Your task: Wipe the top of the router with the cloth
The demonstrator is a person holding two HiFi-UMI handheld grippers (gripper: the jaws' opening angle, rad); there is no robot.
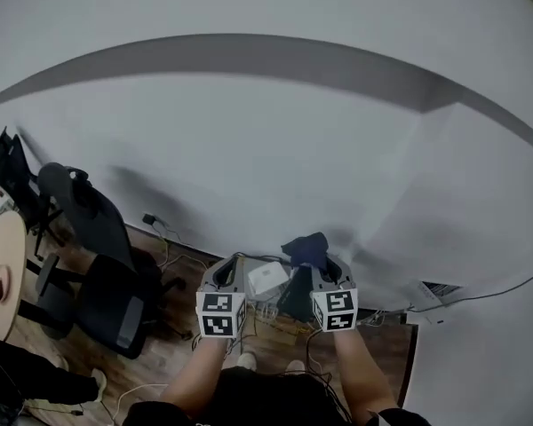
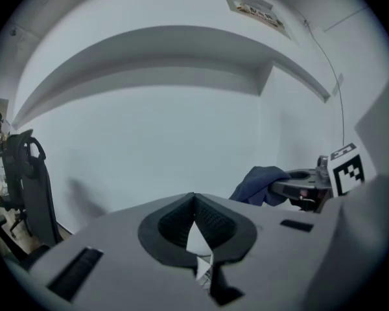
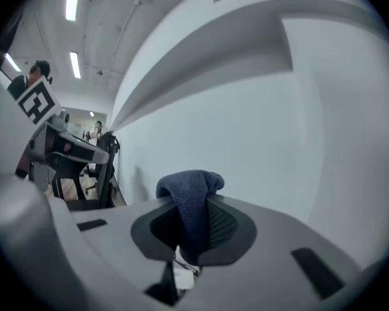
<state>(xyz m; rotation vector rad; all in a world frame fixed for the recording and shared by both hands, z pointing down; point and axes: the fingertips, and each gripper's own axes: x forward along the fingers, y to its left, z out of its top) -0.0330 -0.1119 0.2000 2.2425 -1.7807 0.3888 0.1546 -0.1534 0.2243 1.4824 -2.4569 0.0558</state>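
Observation:
In the head view both grippers are held close in front of my body, over the floor by a white wall. My right gripper (image 1: 325, 271) is shut on a dark blue cloth (image 1: 306, 250), which bulges out above its jaws (image 3: 189, 196). My left gripper (image 1: 224, 273) is shut, its jaws meeting at the tip with nothing held (image 2: 193, 201). A white box-shaped router (image 1: 268, 280) lies between and just beyond the two grippers. The left gripper view shows the cloth (image 2: 262, 183) hanging from the right gripper (image 2: 299, 188).
A black office chair (image 1: 107, 278) stands to the left, beside a round wooden table (image 1: 2, 273). Loose cables (image 1: 280, 316) run over the wooden floor under the grippers. A white wall (image 1: 275, 149) with a ledge rises straight ahead.

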